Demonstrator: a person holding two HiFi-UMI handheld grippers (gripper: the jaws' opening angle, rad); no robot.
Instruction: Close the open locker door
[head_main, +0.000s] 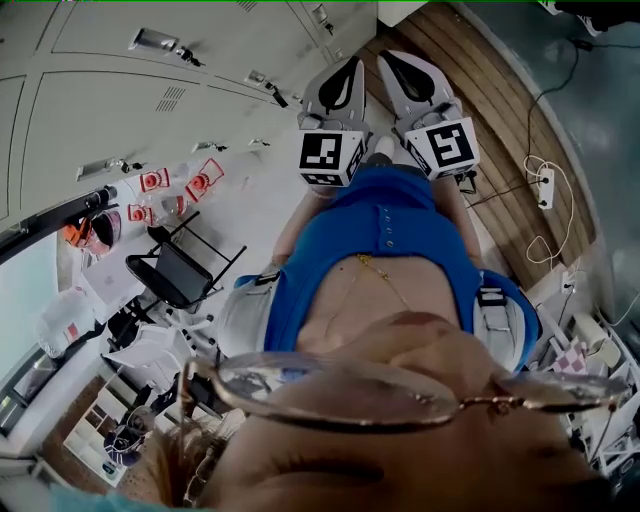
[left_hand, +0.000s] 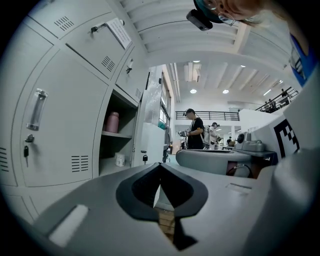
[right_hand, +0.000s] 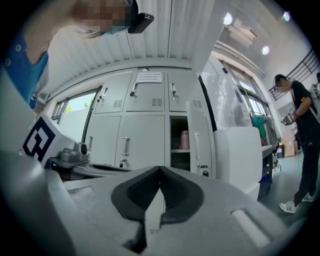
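Toward the right end of a grey locker bank (right_hand: 135, 132), 1 lower compartment (right_hand: 179, 160) stands open. Its door (right_hand: 200, 131) is swung out at the right side of the opening, well apart from both tools. A pink bottle (right_hand: 184, 140) sits on the inner shelf and a small cup (left_hand: 119, 159) below it.

The left gripper (left_hand: 160, 167) and right gripper (right_hand: 160, 170) are held level, side by side. Each has its jaws pressed together with nothing between them.

Handling (judged): the door looks like thin painted sheet metal, so it is probably light, stiff and smooth enough for the jaws to slide on. It should swing freely on a vertical hinge. A push with closed jaw tips on the flat panel near the free edge, by the long handle (right_hand: 196, 144), ought to serve better than a pinch. A hard shove may make it bounce back off the frame.

Surroundings: wood-plank flooring (head_main: 500, 110) runs along the lockers. A power strip (head_main: 545, 186) with its cable lies to the right, and a black folding chair (head_main: 175, 272) stands further off. The hall is high and white, with ceiling lights and a railed gallery. Other people stand far off.
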